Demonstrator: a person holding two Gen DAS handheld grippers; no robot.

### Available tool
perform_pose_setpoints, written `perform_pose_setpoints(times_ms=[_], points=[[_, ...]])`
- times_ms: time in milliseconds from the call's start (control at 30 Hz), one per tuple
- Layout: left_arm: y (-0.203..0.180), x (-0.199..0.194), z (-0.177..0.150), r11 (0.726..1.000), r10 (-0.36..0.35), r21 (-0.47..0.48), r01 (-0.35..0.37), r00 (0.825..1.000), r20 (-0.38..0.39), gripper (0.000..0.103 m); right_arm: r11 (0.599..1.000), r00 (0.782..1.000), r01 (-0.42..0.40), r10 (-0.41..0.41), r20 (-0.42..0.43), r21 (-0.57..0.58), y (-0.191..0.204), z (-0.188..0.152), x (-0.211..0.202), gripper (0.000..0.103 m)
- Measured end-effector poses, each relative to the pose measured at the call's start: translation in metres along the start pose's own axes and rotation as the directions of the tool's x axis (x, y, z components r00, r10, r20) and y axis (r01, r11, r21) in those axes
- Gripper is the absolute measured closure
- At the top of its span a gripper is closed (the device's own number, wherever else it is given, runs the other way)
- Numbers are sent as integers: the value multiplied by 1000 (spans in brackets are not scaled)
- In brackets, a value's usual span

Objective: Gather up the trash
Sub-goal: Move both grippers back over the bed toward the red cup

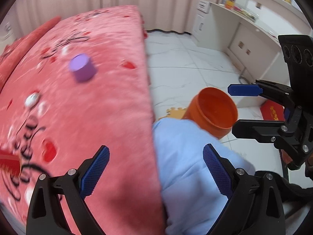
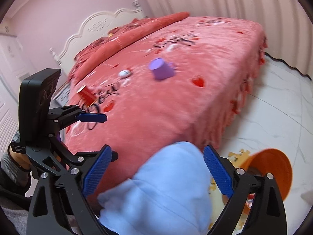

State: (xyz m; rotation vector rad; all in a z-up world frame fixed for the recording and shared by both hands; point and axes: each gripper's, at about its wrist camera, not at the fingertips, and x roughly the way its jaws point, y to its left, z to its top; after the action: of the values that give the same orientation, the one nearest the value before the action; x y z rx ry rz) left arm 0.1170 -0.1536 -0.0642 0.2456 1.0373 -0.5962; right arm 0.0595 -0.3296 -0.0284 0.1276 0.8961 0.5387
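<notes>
A purple cup (image 1: 83,69) (image 2: 162,69) lies on its side on the pink bed (image 1: 109,98) (image 2: 166,113). Near it are a white crumpled scrap (image 1: 31,99) (image 2: 124,73) and a red cup (image 1: 8,164) (image 2: 86,96), also tipped over. An orange bin (image 1: 213,111) (image 2: 270,172) stands tilted on the floor beside the bed. My left gripper (image 1: 156,173) (image 2: 110,137) is open over the bed's edge, holding nothing. My right gripper (image 2: 157,172) (image 1: 233,110) is open too, near the bin's mouth and also holding nothing. Light blue padded fabric (image 1: 185,166) (image 2: 162,186) bulges below both.
White tiled floor (image 1: 185,62) runs between the bed and a white desk with shelves (image 1: 244,29). A red box (image 1: 272,111) and a foam puzzle mat (image 1: 176,112) lie by the bin. The bed's white headboard (image 2: 93,29) and folded red bedding (image 2: 137,33) are at the far end.
</notes>
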Motion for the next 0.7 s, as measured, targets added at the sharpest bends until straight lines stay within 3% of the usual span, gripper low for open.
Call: perform_pose_setpoints(times_ms=[267,700], points=[[50,-23,-34,990,64,-123,-63,998,-2,8,991,996,-78,73,-53,-108,59,23,43,10],[134,-46,-76,948,131,-293,-125,991,1,8,959,981,-163,134,-138,-231,126,58,108,10]])
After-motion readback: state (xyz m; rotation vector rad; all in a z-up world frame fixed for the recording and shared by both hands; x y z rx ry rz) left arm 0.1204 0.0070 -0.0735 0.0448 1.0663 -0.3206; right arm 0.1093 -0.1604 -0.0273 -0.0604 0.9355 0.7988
